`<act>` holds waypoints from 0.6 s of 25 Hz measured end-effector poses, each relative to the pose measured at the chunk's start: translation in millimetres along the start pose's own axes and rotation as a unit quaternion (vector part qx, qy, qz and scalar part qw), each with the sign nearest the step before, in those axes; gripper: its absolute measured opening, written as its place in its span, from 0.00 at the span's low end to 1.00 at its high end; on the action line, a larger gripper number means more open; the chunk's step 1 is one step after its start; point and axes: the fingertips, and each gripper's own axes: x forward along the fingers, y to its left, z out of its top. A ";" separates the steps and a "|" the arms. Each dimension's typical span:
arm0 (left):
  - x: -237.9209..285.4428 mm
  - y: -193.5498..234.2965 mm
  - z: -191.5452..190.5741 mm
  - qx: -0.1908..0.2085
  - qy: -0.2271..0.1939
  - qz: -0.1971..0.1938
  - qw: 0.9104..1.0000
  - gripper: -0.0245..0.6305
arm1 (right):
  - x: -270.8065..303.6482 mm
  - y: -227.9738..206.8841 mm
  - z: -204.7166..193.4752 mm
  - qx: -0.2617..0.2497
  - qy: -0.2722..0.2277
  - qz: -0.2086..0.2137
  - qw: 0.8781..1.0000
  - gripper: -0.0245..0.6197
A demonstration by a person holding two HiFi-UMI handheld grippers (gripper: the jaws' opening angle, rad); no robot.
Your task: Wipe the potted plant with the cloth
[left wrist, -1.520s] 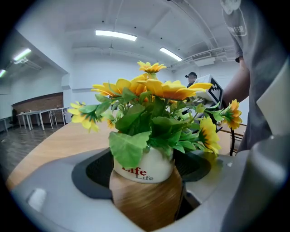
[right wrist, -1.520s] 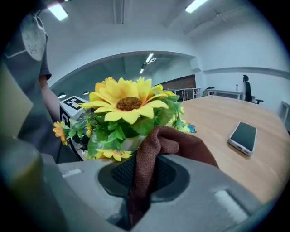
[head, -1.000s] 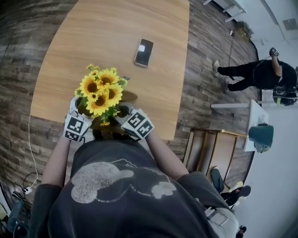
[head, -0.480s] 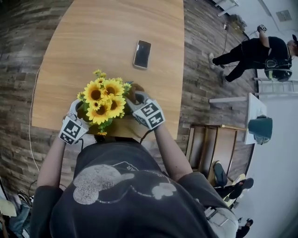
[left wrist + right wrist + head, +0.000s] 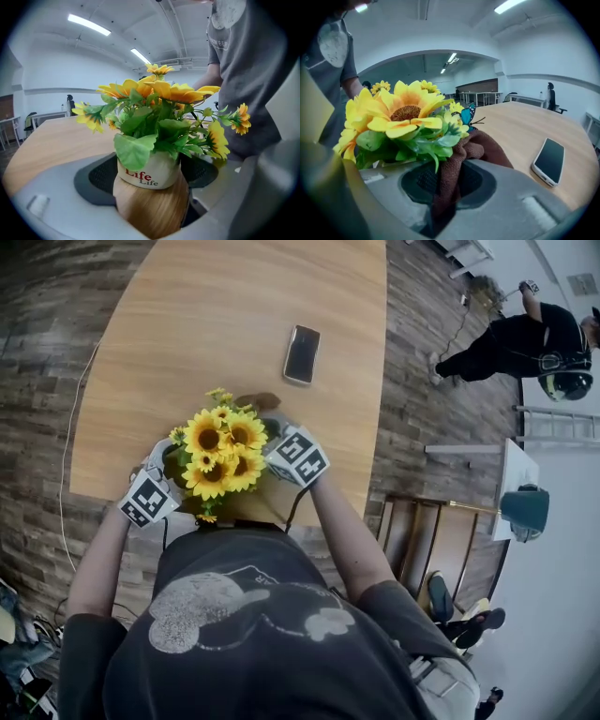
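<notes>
Head view first: the potted plant point(image 5: 220, 451) sits at the near edge of the wooden desk point(image 5: 206, 315), right in front of the person, with a dark phone point(image 5: 302, 354) lying further back and well apart from it. The left gripper point(image 5: 169, 474) is tucked in at the plant's left side and the right gripper point(image 5: 275, 432) comes in from the right, with the brown cloth point(image 5: 257, 401) poking out just past the blooms. Left gripper view: the jaws are spread wide with the pot point(image 5: 150, 171) between them, a white band up top with "Life" printed on it and a wood-look lower half, and the pads look pressed on either side, so I'd call that a firm hold that steadies the plant. Right gripper view: the jaws are pinched narrow on the cloth, which bunches up and touches the green leaves under the big sunflower point(image 5: 405, 112), right by a little blue butterfly point(image 5: 467, 114) decoration. So wiping looks to be under way on that side of the foliage. No view tells me how much is already clean; my guess is the other leaves, the petals and the pot itself are still to do.
</notes>
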 end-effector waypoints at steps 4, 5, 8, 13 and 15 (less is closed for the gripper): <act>-4.8 9.8 -7.1 -0.056 -0.010 0.053 0.997 0.85 | -2.1 6.2 -2.6 0.002 0.000 0.016 1.000 0.12; -7.2 11.3 -8.7 -0.066 -0.012 0.070 0.995 0.86 | -4.0 7.3 -4.6 0.002 0.001 0.019 1.000 0.12; -16.3 10.6 -14.5 -0.083 -0.009 0.121 0.989 0.85 | -11.2 10.2 -14.3 -0.001 0.009 0.024 1.000 0.12; -38.4 -3.9 -27.8 -0.109 -0.005 0.197 0.974 0.84 | -21.8 20.2 -24.9 -0.001 0.001 0.029 1.000 0.12; -41.6 -18.2 -32.1 -0.109 0.002 0.209 0.972 0.84 | -26.5 25.5 -30.5 -0.005 0.002 0.032 0.999 0.12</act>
